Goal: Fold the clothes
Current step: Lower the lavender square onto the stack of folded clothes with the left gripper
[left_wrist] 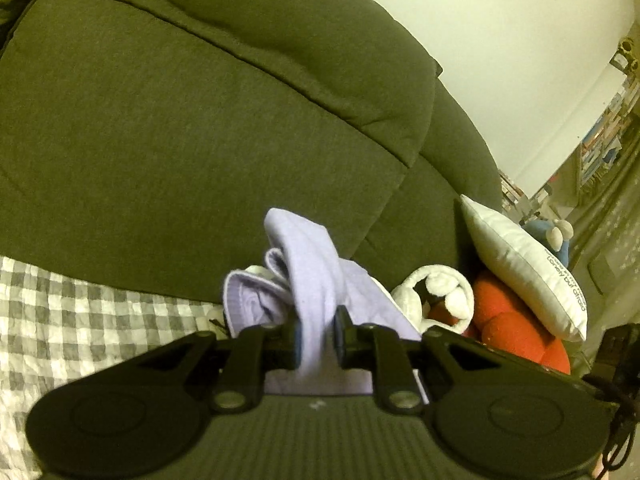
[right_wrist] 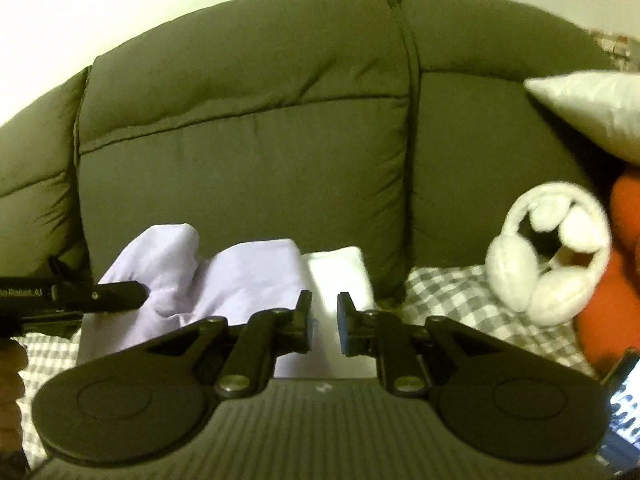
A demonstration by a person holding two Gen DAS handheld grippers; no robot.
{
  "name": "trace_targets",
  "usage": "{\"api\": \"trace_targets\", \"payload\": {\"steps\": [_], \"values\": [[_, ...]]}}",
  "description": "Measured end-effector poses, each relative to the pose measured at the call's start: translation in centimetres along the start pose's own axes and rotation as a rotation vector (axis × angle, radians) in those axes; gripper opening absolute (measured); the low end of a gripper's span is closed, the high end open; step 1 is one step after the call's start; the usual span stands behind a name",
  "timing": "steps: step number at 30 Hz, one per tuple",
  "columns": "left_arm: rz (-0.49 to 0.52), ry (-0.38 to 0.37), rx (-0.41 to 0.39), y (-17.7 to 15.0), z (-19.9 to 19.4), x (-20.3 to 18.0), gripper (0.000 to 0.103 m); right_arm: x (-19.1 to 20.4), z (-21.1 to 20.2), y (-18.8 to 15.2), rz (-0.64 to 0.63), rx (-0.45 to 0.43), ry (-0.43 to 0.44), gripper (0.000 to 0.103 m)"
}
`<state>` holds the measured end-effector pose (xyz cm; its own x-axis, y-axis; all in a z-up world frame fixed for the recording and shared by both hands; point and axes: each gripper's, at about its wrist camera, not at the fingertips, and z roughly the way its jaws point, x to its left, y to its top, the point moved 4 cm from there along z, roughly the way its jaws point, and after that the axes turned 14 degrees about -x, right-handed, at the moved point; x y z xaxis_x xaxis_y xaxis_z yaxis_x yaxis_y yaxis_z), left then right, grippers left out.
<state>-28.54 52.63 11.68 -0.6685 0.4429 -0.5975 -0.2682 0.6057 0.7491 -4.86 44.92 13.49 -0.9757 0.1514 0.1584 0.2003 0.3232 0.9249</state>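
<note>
A lilac garment [left_wrist: 304, 256] bunches up out of my left gripper [left_wrist: 318, 320], whose pads are shut on a fold of it. In the right wrist view the same lilac garment [right_wrist: 248, 276] lies on the checked sofa cover, and the left gripper [right_wrist: 136, 296] reaches into it from the left. A white folded cloth [right_wrist: 340, 272] lies just right of the garment. My right gripper [right_wrist: 325, 304] hovers in front of that cloth. Its jaws stand a little apart with nothing pinched between them.
The green sofa back [right_wrist: 248, 168] rises right behind the clothes. White fluffy earmuffs [right_wrist: 548, 252], an orange plush toy [right_wrist: 624, 240] and a white pillow [right_wrist: 592, 116] crowd the right side. The seat has a grey checked cover [left_wrist: 60, 312]. A phone screen [right_wrist: 624, 404] shows at lower right.
</note>
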Motion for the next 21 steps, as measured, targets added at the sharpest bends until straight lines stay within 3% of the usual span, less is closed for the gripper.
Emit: {"api": "trace_targets", "payload": {"steps": [4, 8, 11, 17, 21], "values": [[-0.007, 0.011, 0.007, -0.1, 0.1, 0.5, 0.016, -0.4, 1.2, 0.0, 0.072, 0.011, 0.047, 0.02], [-0.004, 0.019, 0.01, -0.1, 0.4, 0.6, 0.016, 0.6, 2.0, -0.5, 0.053, 0.03, 0.064, 0.021], [-0.001, 0.021, 0.007, -0.1, 0.4, 0.5, 0.016, 1.3, 2.0, -0.7, -0.014, 0.029, 0.046, 0.012], [0.004, -0.02, -0.042, 1.5, -0.6, -1.2, 0.015, 2.4, 0.0, 1.4, -0.119, -0.083, 0.02, 0.009], [-0.016, -0.037, -0.018, 1.8, -0.2, -1.7, 0.015, 1.7, -0.5, 2.9, -0.13, -0.114, -0.032, 0.009]]}}
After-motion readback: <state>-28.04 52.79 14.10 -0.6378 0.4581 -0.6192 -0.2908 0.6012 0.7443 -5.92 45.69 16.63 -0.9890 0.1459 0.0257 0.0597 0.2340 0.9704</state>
